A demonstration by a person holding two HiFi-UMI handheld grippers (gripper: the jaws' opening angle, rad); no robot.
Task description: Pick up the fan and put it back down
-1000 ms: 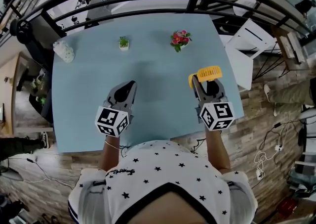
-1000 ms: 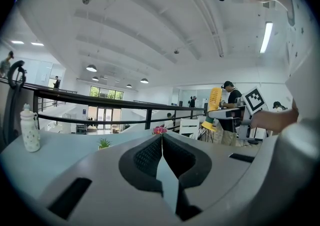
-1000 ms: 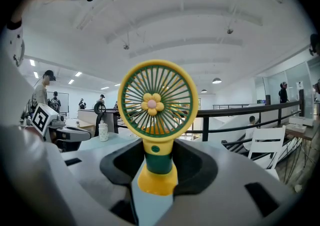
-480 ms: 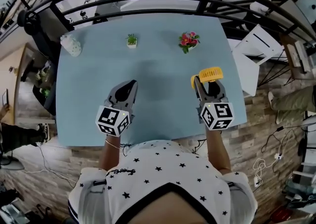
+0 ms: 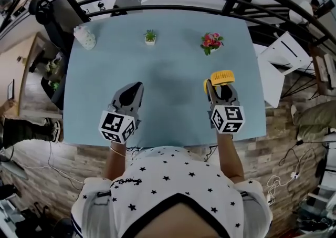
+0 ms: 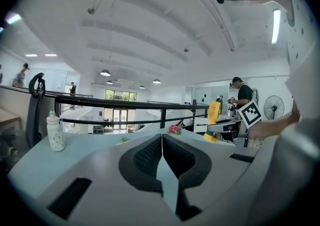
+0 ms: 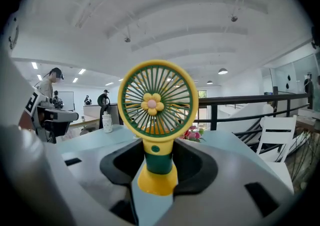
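- two grippers over the blue table [image 5: 173, 74], one in each hand.
- right gripper [image 7: 159, 162]: closed on the fan [image 7: 155, 103], with pads pressed on both sides of the green neck [image 7: 159, 157], just above the yellow foot [image 7: 157, 181].
- jaws only as far apart as the neck is wide.
- fan upright, with the round yellow head on top, near the right side of the table.
- left gripper [image 6: 162, 145]: jaws closed together with nothing between them, well apart from the fan.
- just changed: right gripper lower than a second ago, with the fan along for the ride and now closer to the table top.
- same tight hold on the fan as before.
- looks like the pick-up part is done and the put-down part is well under way.
- cannot tell whether the yellow foot touches the table yet; looks just above it.
- next, most likely: a slow last bit down, fan kept straight, jaws opened only with the foot flat on the table.
- big head and small foot, so easy to tip over if let go too early or at a tilt.
- far side of the table: white bottle [image 5: 85, 37], small green plant [image 5: 150, 36] and pink flowers [image 5: 211, 41], all well apart from the fan.
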